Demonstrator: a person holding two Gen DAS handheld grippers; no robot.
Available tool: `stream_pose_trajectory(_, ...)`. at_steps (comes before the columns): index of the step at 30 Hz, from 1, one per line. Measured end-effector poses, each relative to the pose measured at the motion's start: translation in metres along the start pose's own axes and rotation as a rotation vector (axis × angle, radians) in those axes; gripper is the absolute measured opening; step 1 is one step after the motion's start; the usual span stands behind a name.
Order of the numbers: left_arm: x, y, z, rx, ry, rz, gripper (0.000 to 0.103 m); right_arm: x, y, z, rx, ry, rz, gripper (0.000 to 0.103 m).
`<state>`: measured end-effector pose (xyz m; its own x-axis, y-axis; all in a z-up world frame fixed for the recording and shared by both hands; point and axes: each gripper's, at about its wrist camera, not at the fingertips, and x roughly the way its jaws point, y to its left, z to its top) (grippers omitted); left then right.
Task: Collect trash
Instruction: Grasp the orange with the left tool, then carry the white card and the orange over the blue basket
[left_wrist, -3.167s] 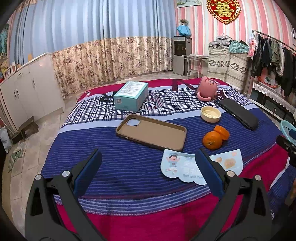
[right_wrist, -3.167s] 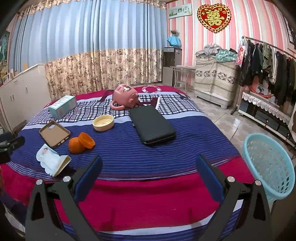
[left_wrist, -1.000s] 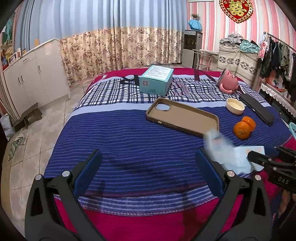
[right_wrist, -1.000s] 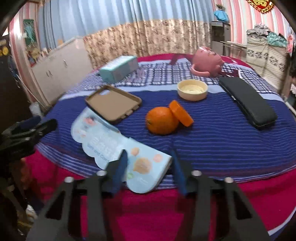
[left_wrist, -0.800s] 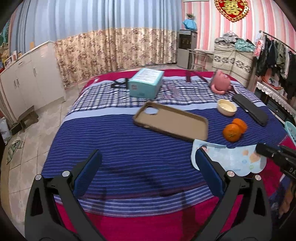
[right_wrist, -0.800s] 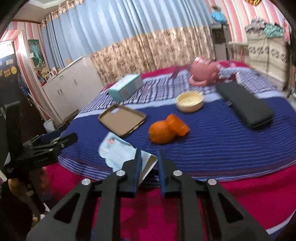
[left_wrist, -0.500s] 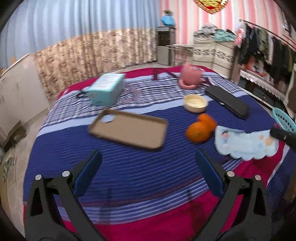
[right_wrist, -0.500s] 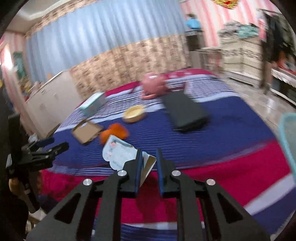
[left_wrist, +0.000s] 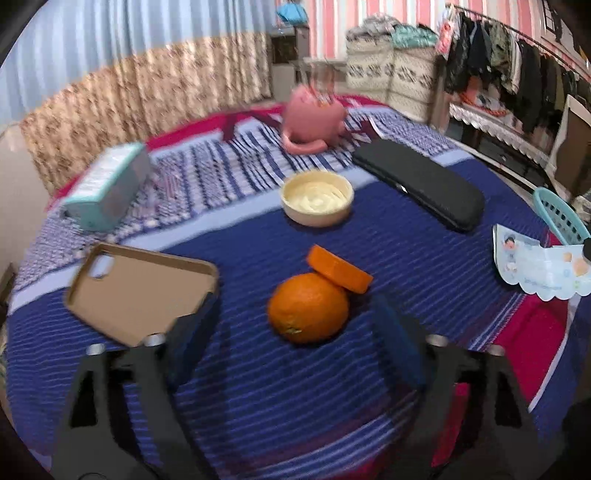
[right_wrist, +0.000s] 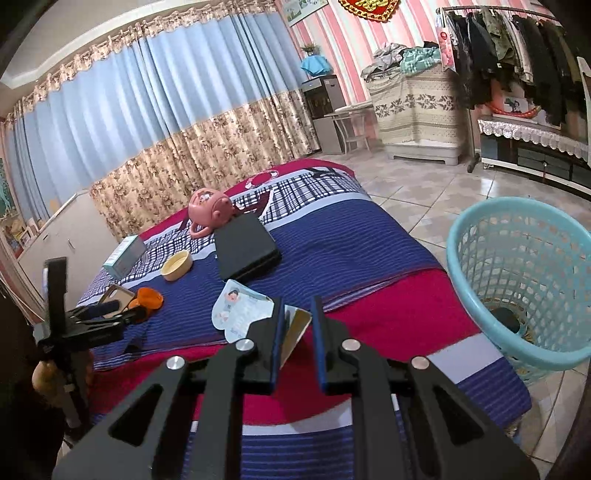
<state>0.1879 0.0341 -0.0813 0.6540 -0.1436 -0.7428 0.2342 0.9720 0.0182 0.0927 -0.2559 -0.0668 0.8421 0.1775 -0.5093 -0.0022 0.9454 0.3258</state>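
My right gripper (right_wrist: 297, 314) is shut on a light blue snack wrapper (right_wrist: 240, 308) and holds it above the bed's front edge, left of a turquoise mesh basket (right_wrist: 517, 280) on the floor. The wrapper also shows in the left wrist view (left_wrist: 535, 266), at the right. My left gripper (left_wrist: 299, 325) is open, its blue pads either side of a whole orange (left_wrist: 308, 312) on the striped bedspread. An orange peel cap (left_wrist: 340, 273) leans on the orange.
On the bed lie a tan phone case (left_wrist: 140, 291), a teal box (left_wrist: 107, 184), a cream bowl (left_wrist: 316, 197), a black case (left_wrist: 417, 181) and a pink cat-shaped toy (left_wrist: 312, 118). A clothes rack (right_wrist: 517, 44) stands at the right.
My right gripper closed on the wrapper, lifted it off the bed and swung right toward the basket. My left gripper moved right and in, and now brackets the orange.
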Motion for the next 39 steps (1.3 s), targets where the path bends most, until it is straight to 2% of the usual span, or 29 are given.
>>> stream_pose_trajectory(2, 0.008, 0.0, -0.001, 0.0, 0.033, -0.012, 0.057, -0.001, -0.001, 0.0, -0.005, -0.002, 0.0, 0.015)
stream_pose_trajectory(5, 0.002, 0.003, -0.003, -0.014, 0.006, -0.034, 0.04, -0.002, -0.003, 0.001, -0.006, -0.005, 0.008, 0.014)
stream_pose_trajectory(9, -0.012, 0.01, -0.008, -0.038, -0.033, 0.007, 0.034, -0.006, -0.001, -0.001, -0.009, -0.015, 0.016, 0.014)
stream_pose_trajectory(13, -0.034, 0.017, -0.01, -0.034, -0.084, 0.049, 0.033, -0.01, 0.0, 0.001, -0.015, -0.037, 0.024, 0.013)
stream_pose_trajectory(16, -0.049, 0.021, -0.001, -0.052, -0.125, 0.078, 0.033, -0.013, -0.002, 0.006, -0.014, -0.065, 0.02, 0.012)
stream_pose_trajectory(20, -0.065, 0.017, 0.02, -0.099, -0.179, 0.066, 0.033, -0.022, -0.009, 0.017, -0.018, -0.102, -0.008, 0.011)
stream_pose_trajectory(25, -0.072, -0.016, 0.042, -0.066, -0.229, 0.031, 0.033, -0.044, -0.028, 0.033, -0.024, -0.17, -0.086, 0.01)
stream_pose_trajectory(30, -0.072, -0.055, 0.057, -0.014, -0.245, -0.029, 0.033, -0.07, -0.052, 0.052, -0.025, -0.234, -0.19, 0.01)
stream_pose_trajectory(36, -0.067, -0.102, 0.069, 0.035, -0.254, -0.091, 0.033, -0.095, -0.093, 0.077, -0.035, -0.291, -0.379, 0.01)
stream_pose_trajectory(39, -0.058, -0.121, 0.071, 0.049, -0.242, -0.1, 0.033, -0.098, -0.114, 0.084, -0.016, -0.295, -0.435, 0.01)
